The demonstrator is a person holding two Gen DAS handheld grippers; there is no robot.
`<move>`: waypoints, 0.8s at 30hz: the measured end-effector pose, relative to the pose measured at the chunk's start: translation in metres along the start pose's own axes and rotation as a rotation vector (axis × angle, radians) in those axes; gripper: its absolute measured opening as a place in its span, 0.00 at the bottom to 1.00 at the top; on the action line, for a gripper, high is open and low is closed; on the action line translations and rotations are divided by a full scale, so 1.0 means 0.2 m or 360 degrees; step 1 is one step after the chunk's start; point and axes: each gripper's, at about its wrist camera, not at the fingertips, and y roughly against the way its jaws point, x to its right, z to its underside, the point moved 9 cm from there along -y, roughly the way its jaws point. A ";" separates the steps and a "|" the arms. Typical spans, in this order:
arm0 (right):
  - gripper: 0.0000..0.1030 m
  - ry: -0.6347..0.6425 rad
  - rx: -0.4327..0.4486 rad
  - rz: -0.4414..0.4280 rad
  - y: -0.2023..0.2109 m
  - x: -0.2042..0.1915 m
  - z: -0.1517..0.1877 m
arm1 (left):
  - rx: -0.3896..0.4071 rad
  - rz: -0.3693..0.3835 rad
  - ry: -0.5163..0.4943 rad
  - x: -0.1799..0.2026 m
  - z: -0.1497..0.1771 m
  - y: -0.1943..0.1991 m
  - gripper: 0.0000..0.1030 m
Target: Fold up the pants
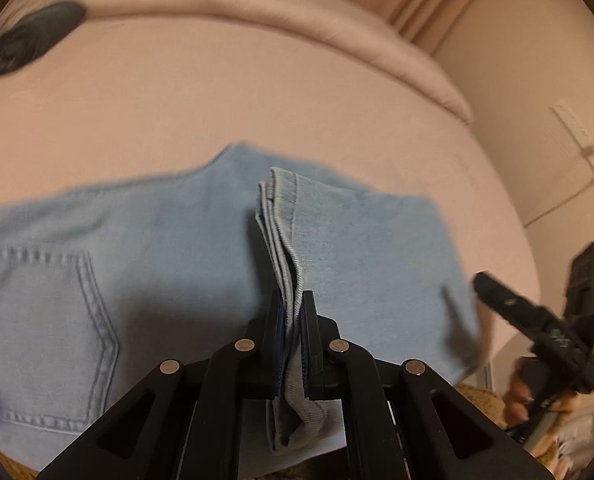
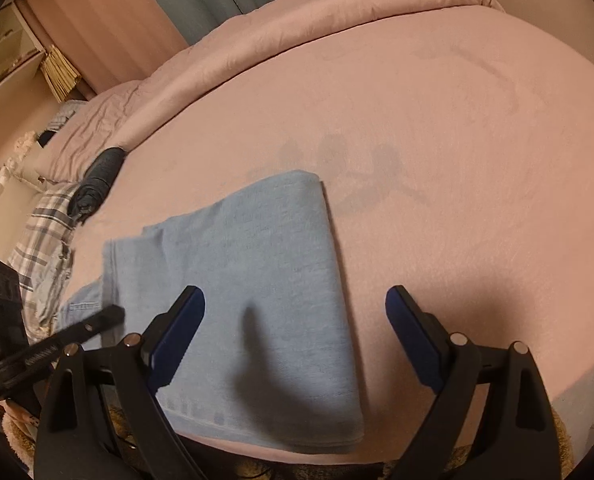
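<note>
Light blue jeans (image 1: 177,248) lie on a pink bed, back pocket (image 1: 45,340) at the left. My left gripper (image 1: 293,308) is shut on the stacked leg hems (image 1: 283,208), which stand up between its pads. At the right edge a hand holds my right gripper, one finger (image 1: 497,296) of it showing. In the right wrist view the jeans (image 2: 281,264) lie folded near the bed's front edge. My right gripper (image 2: 297,304) hangs open above them with nothing between its fingers. Its left finger is over denim, its right finger over the sheet.
The pink bed sheet (image 2: 457,140) spreads far beyond the jeans, with a rolled duvet (image 2: 297,20) along the back. A dark bundled garment (image 2: 101,176) and a plaid cloth (image 2: 45,232) lie at the left. The bed's front edge runs just under the grippers.
</note>
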 end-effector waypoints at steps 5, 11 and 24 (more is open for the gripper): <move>0.83 0.0032 -0.0019 0.0059 -0.04 0.01 0.00 | -0.0029 -0.0111 -0.0071 -0.02 0.03 -0.10 0.07; 0.75 0.0049 -0.0081 0.0158 -0.13 0.05 0.02 | 0.0008 -0.0146 -0.0113 -0.01 0.04 -0.09 0.08; 0.72 0.0082 -0.0073 0.0221 -0.11 0.06 0.01 | 0.0100 0.0199 -0.0096 0.12 0.05 0.15 0.08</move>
